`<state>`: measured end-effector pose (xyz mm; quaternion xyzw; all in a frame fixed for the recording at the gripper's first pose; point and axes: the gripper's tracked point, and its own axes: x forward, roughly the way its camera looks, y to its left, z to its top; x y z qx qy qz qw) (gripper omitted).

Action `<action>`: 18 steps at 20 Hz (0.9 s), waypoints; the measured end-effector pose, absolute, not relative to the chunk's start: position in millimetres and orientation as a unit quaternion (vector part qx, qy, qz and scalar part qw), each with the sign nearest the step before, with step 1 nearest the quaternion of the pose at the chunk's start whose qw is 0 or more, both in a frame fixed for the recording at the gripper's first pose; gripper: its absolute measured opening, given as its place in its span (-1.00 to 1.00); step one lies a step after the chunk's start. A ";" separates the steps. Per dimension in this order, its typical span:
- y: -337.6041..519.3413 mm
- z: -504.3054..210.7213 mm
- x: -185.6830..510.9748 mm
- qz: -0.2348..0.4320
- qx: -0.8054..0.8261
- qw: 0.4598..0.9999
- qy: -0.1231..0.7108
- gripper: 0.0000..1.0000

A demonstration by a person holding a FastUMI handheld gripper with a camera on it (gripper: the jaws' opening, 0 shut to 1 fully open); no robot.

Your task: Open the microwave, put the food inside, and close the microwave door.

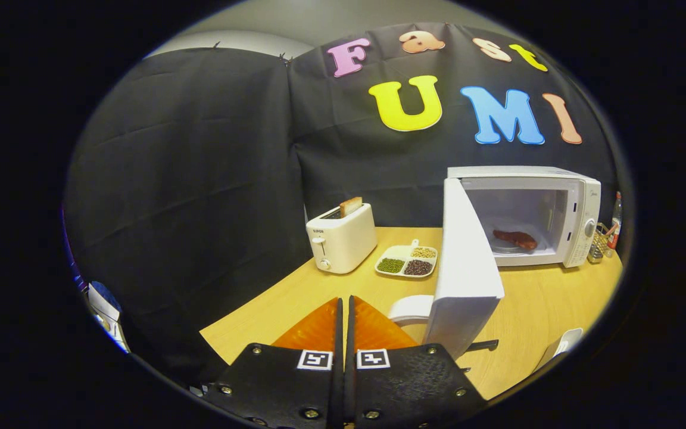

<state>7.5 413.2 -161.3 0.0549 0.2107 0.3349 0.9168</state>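
Black cloth hangs behind a pale wooden worktop [295,298] that carries every item in the scene. Farthest left on it stands a white toaster [342,238] with a slice of bread [351,206] upright in its slot. Just right of the toaster lies a white divided tray [407,261] of dried beans: green, dark and pale portions in separate compartments. Nearer the camera, the gripper [343,316] points forward over the worktop with its jaws brought together, only a thin seam between them and nothing held. Immediately right of the jaws a white cup [411,310] shows, partly hidden behind the free edge of the microwave door [465,268]. The door stands swung wide open toward the viewer, its long axis upright, its outer edge just right of and slightly ahead of the jaws. Beyond it, the microwave [533,214] sits at the far right of the worktop with its cavity exposed; the food [515,239], a reddish-brown piece, already rests on the plate inside. Judged from this arrangement, only the closing step remains: the door lies to the right of the jaws, so a push against its outer face, sweeping rightward and away, would swing it back toward the cavity. Small bottles [605,238] stand beside the microwave's far side.
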 end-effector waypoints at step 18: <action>249.7 -174.0 103.0 0.206 0.058 0.951 0.224 -0.98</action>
